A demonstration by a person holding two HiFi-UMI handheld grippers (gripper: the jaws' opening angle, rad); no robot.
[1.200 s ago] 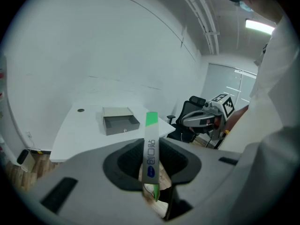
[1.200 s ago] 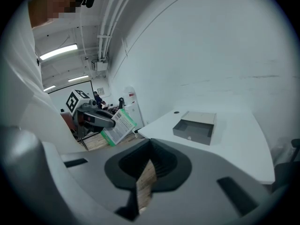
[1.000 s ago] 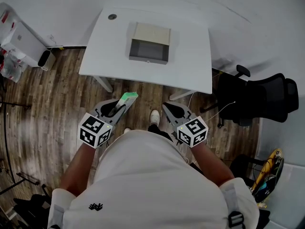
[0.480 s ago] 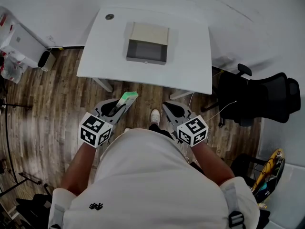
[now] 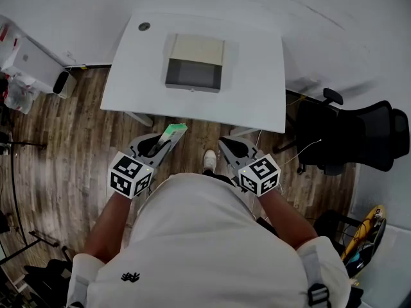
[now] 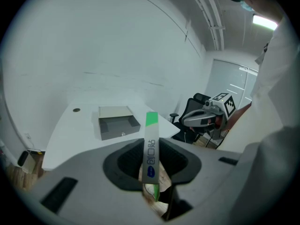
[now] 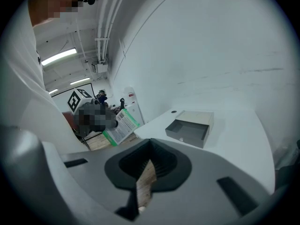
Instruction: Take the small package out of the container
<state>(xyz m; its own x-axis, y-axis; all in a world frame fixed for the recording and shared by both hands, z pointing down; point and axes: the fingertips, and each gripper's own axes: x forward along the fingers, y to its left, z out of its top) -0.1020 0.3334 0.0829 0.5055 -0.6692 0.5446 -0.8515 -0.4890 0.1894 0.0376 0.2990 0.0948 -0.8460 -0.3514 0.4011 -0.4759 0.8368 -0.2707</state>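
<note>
Standing at the near side of the white table, a little way back from its edge, on a brown wood floor. Holding a gripper in each hand, both low and short of the table, over the floor and not over the table top.

Gripping the small package with the left gripper. Jaws closed part way, squeezing it from both sides. A thin flat box, white with a green end and blue print on it. Sticking up and out past the jaws, with the green end pointing at the table. Out of the container, off the table, up in the air just short of the table's near edge.

Holding the right gripper beside it, also short of the table's near edge, more to the right. Jaws only a little apart, a thin slit. Nothing in the slit, just floor showing through.

On the table, near its middle: the container. A grey drawer with an open top, pulled out toward the table's near edge from a tan sleeve.

At the table's far left corner, a small round dark spot. To the right of the table, a black chair. Under the table's near edge, between the two grippers, a white shoe.
</note>
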